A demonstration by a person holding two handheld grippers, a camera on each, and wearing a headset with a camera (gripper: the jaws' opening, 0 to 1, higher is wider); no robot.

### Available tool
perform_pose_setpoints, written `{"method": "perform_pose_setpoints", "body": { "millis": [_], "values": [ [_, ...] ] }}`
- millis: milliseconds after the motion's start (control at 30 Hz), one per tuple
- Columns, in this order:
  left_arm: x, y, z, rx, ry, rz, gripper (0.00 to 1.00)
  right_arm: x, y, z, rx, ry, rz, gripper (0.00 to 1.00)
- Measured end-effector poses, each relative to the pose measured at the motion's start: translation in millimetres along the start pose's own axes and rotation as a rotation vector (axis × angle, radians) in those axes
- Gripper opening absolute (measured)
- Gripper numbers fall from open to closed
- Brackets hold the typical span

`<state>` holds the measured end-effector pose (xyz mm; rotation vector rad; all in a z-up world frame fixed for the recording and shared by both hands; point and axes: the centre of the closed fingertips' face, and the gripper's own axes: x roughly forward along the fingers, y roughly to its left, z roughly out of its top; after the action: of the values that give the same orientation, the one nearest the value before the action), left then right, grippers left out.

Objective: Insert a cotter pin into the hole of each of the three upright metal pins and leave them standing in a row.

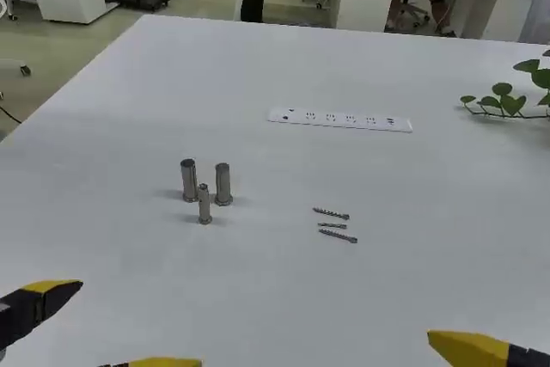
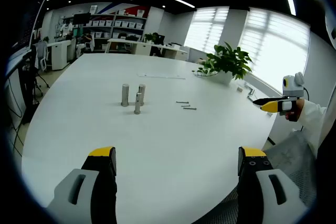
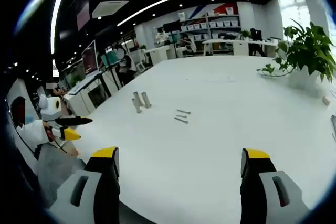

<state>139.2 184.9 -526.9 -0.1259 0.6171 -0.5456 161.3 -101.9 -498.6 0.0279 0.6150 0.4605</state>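
Note:
Three upright metal pins (image 1: pixel 204 186) stand in a tight cluster left of the middle of the white table; the front one (image 1: pixel 204 204) is shorter. Three cotter pins (image 1: pixel 333 225) lie side by side to their right. My left gripper (image 2: pixel 177 163) is open and empty, well short of the metal pins (image 2: pixel 135 98) and the cotter pins (image 2: pixel 185 105). My right gripper (image 3: pixel 179 166) is also open and empty, far from the metal pins (image 3: pixel 140 101) and the cotter pins (image 3: pixel 181 116). In the head view the left gripper (image 1: pixel 129 324) and the right gripper (image 1: pixel 481 351) sit at the table's near edge.
A white power strip (image 1: pixel 339 119) lies behind the pins. A potted plant (image 1: pixel 511 96) stands at the far right of the table (image 1: pixel 103 143). Chairs, cabinets and a seated person are beyond the far edge.

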Motion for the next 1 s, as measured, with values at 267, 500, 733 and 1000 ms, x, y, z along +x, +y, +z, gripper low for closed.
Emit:
{"method": "perform_pose_setpoints", "body": {
  "millis": [267,500,733,1000],
  "values": [
    [-2.6,1.8,-1.1,0.001,0.010,-0.002,0.96,1.8,1.4,-1.0,-0.002,0.017,0.005,0.97],
    [-3.0,-2.4,-2.7,0.002,0.013,-0.009,0.96,2.2,2.9,-4.1,-0.011,0.034,0.012,0.97],
    [-2.9,-9.7,-14.5,0.011,0.051,-0.021,0.96,2.7,1.7,-4.1,-0.019,0.044,0.015,0.96],
    [-8.1,-14.0,-13.7,0.029,0.077,-0.039,0.96,1.9,-7.4,-1.5,-0.018,0.049,0.001,0.96]
  ]
}}
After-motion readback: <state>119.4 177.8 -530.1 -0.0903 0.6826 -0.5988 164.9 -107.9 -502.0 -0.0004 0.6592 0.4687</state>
